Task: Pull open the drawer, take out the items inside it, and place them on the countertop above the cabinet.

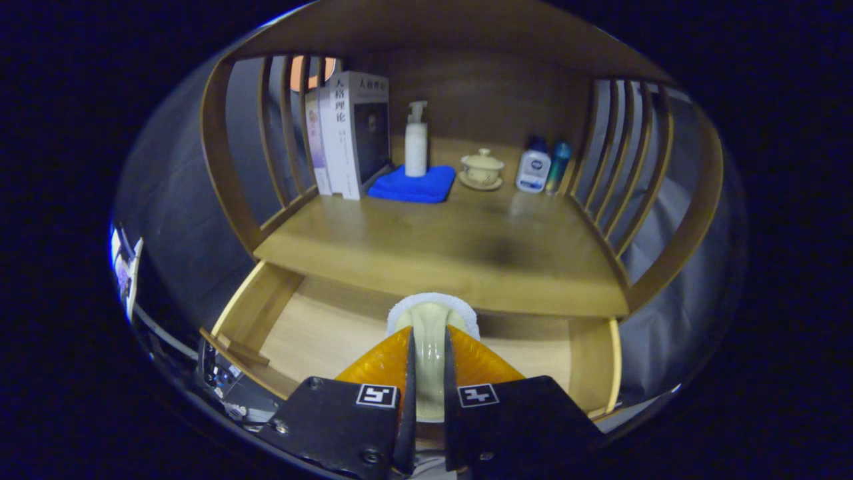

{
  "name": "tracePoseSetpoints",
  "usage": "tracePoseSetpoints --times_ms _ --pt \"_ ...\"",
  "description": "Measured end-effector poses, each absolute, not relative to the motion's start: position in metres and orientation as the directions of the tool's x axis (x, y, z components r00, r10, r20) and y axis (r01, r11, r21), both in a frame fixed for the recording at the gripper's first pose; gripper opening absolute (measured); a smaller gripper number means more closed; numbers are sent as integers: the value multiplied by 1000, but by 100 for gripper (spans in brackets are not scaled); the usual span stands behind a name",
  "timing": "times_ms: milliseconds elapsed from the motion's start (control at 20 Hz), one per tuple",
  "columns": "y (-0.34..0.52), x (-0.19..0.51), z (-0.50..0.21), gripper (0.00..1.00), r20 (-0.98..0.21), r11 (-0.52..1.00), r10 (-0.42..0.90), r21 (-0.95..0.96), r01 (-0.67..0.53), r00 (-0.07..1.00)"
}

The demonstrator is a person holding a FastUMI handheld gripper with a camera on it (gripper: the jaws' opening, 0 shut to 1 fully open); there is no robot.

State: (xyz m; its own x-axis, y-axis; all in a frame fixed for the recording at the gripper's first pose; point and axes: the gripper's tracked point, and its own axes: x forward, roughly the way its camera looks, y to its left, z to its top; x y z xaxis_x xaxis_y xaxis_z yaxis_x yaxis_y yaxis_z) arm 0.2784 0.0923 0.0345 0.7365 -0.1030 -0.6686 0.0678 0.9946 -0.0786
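Gripper [430, 373] clenched on pale brush [432, 320], held over open drawer [320, 327], below countertop [440, 247].

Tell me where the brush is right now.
In the gripper view, the brush is clamped between the fingers, held above the open drawer, just before the countertop's front edge.

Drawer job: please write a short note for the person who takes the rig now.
Tongs: shut on the pale brush with a white fuzzy edge, held over the open drawer.
Drawer: pulled open; the part in sight shows bare wood.
Countertop: front part free; books, blue cloth, pump bottle, lidded cup and two bottles stand at the back.
Done: drawer opened, brush gripped.
Left: set the brush on the countertop, then check the drawer for more items.
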Motion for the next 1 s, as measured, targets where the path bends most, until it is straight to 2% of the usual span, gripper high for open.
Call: tracePoseSetpoints --times_ms 250,500,750,1000 --pt "78 337 60 20 -656 990 -123 -33 134 744" --pt "75 388 47 20 -657 986 -130 -9 165 743" --pt "73 409 34 20 -670 981 -142 5 196 729" --pt "76 416 22 22 -669 989 -92 22 143 738"
